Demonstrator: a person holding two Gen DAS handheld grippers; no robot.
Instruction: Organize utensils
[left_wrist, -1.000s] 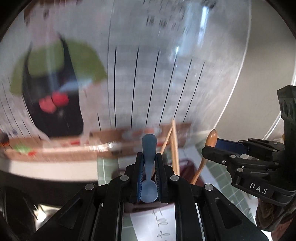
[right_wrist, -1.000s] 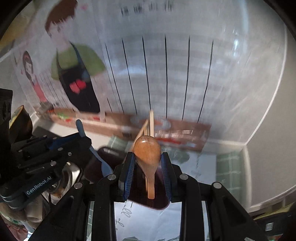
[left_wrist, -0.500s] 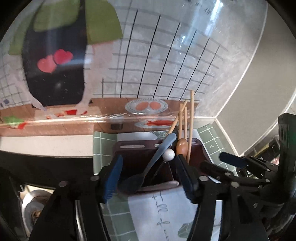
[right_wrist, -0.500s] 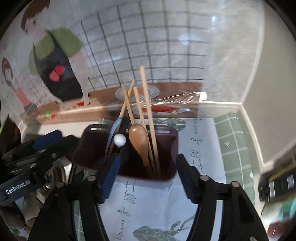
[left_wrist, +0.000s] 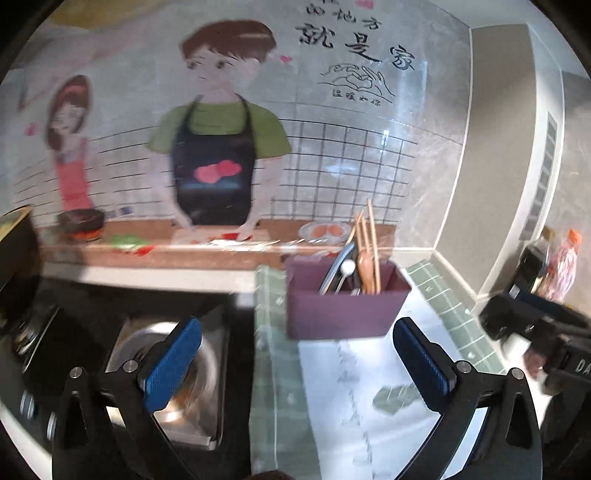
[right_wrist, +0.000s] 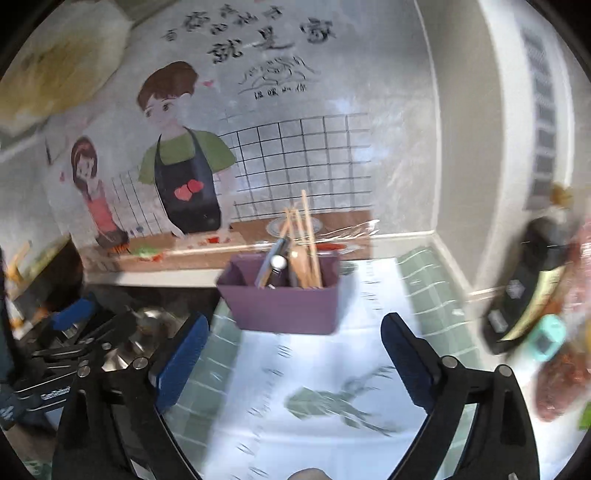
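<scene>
Purple plastic utensil caddy (left_wrist: 345, 312) sits at 12 o'clock on white printed mat (left_wrist: 354, 398). Wooden chopsticks (left_wrist: 371, 243), wooden spoon (left_wrist: 365, 267), blue plastic spoon (left_wrist: 338, 267) upright inside: light, stiff, slick; best pinched mid-handle. Left gripper (left_wrist: 295, 363) and right gripper (right_wrist: 293, 360) just spread wide, nothing between jaws.

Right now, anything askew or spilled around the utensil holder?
Nothing stands out. The purple utensil holder stands upright on the mat, with chopsticks and spoons inside. No spill visible. Both grippers, left gripper and right gripper, are open and empty.
</scene>
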